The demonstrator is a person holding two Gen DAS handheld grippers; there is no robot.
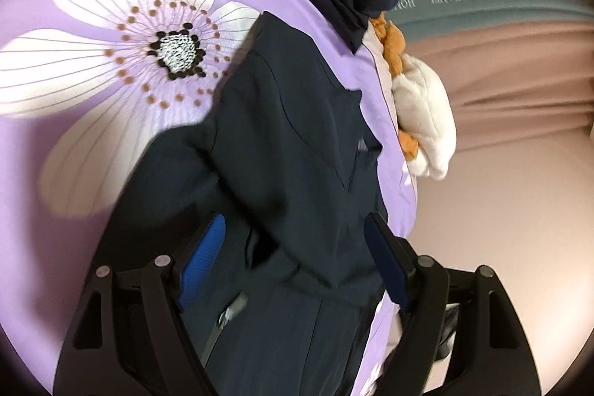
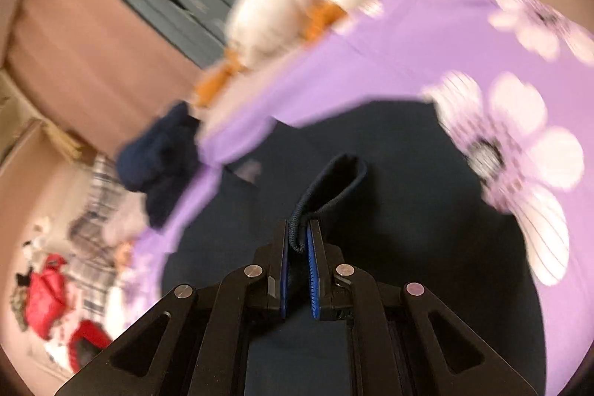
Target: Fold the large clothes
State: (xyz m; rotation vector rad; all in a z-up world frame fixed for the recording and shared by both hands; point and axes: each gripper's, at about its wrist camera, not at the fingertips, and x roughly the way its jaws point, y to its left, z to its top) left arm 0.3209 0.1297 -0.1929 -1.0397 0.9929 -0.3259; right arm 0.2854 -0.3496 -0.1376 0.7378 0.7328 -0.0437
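Dark navy fabric garment (image 1: 297,151) spread on purple flowered bedsheet (image 1: 111,143), near its edge; left claw (image 1: 293,266) agape above it; right claw (image 2: 297,244) clamped on garment's corded hem (image 2: 326,188); red items (image 2: 44,288) visible only rightward

Soft, even indoor light, no glare. Left view mostly sharp: flower print on the purple sheet (image 1: 111,69) crisp, slight smear on the dark garment (image 1: 289,143). Right view heavily motion-blurred beyond the tongs (image 2: 297,240). Fisheye bending, dark vignette at edges.
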